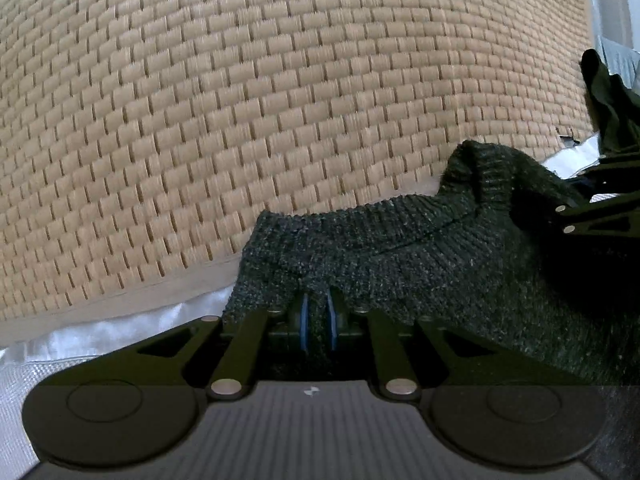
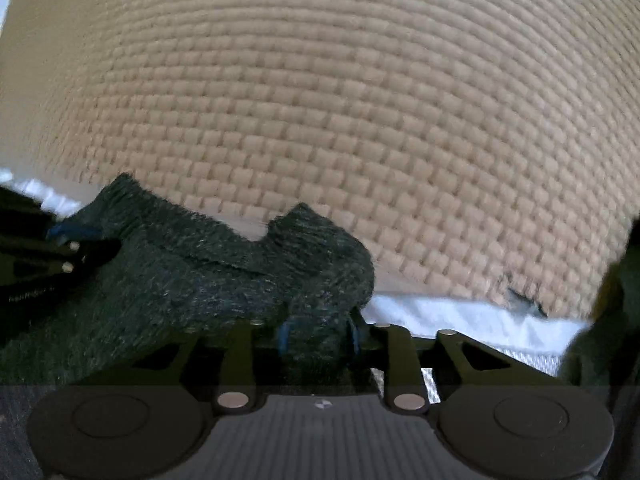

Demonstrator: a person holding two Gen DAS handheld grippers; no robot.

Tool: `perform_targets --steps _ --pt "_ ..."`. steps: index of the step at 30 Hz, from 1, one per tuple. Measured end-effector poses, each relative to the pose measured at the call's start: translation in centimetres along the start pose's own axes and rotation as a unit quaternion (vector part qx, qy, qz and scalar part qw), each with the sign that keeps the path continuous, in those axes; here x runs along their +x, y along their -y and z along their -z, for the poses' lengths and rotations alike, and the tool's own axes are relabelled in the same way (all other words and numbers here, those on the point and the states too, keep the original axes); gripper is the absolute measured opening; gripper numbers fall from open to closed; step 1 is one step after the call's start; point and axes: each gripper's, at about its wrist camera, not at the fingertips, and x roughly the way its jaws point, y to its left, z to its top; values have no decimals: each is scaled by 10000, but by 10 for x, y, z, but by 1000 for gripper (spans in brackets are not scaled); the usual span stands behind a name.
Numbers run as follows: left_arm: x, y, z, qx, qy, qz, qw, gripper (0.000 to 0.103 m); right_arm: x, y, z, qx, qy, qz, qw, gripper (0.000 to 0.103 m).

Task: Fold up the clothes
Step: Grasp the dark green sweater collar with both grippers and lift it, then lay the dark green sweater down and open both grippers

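A dark green knitted sweater [image 1: 420,248] with a ribbed collar hangs between both grippers above a woven mat. My left gripper [image 1: 318,322] is shut on a fold of the knit, its blue pads pressed close on either side of the fabric. In the right wrist view the same sweater [image 2: 192,276] bunches to the left, and my right gripper [image 2: 318,334] is shut on a thick wad of it. The right gripper's black linkage [image 1: 592,208] shows at the right edge of the left wrist view, and the left gripper's linkage [image 2: 48,256] shows at the left edge of the right wrist view.
A tan woven mat [image 1: 240,100] fills most of both views. A white quilted sheet [image 1: 100,336] runs along the mat's near edge, also the white sheet [image 2: 460,320]. A small dark tear [image 2: 524,300] marks the mat's edge. More dark fabric [image 1: 608,100] hangs at far right.
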Motion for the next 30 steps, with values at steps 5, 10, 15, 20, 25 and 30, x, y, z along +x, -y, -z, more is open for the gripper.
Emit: perform_targets --steps 5,10,15,20,25,30 --pt "-12 6 0 -75 -163 -147 9997 24 -4 12 -5 139 -335 -73 9993 62" --pt "-41 4 5 -250 64 -614 9978 51 -22 9 -6 -98 -421 -53 9991 66" --pt "-79 1 16 -1140 299 -212 9928 58 -72 0 -6 -413 415 -120 9982 66" --pt "-107 17 25 -1110 196 -34 9936 58 -106 0 -1 -74 425 -256 9987 66" --pt "-149 40 40 -929 194 115 9954 58 -129 -14 20 -236 75 -343 9991 66" --pt "-191 61 67 -777 85 269 9966 58 -160 -24 50 -135 -156 -491 9986 66"
